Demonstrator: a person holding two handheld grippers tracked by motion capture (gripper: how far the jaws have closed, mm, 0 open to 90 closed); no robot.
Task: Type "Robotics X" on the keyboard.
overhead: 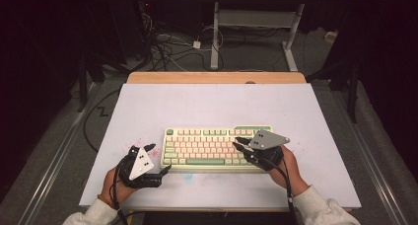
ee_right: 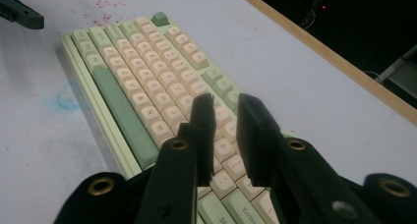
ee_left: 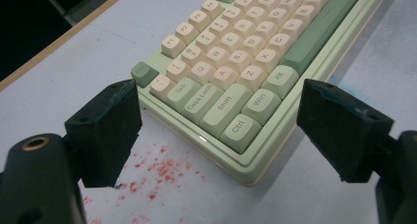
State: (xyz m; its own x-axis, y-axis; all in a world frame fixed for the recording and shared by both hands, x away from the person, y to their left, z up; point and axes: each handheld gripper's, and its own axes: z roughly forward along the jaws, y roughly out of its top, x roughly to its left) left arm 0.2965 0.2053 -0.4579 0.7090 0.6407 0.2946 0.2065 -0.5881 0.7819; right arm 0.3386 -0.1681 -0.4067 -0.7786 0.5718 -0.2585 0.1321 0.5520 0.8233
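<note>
A pale green keyboard (overhead: 207, 148) with cream keys lies flat on the white table (overhead: 217, 106), near its front. My left gripper (overhead: 160, 157) rests low at the keyboard's front left corner. Its jaws stand wide open around that corner (ee_left: 231, 62) without touching it, and nothing is held. My right gripper (overhead: 236, 142) hovers over the right part of the keyboard (ee_right: 142, 86), pointing left along the key rows. In the right gripper view its jaws (ee_right: 226, 103) stand a narrow gap apart with nothing between them.
Red specks (ee_left: 157, 170) mark the table left of the keyboard, and a faint blue smear (overhead: 187, 175) lies in front of it. A wooden strip (overhead: 217, 77) edges the far side. Beyond it are cables and another table's legs on the floor.
</note>
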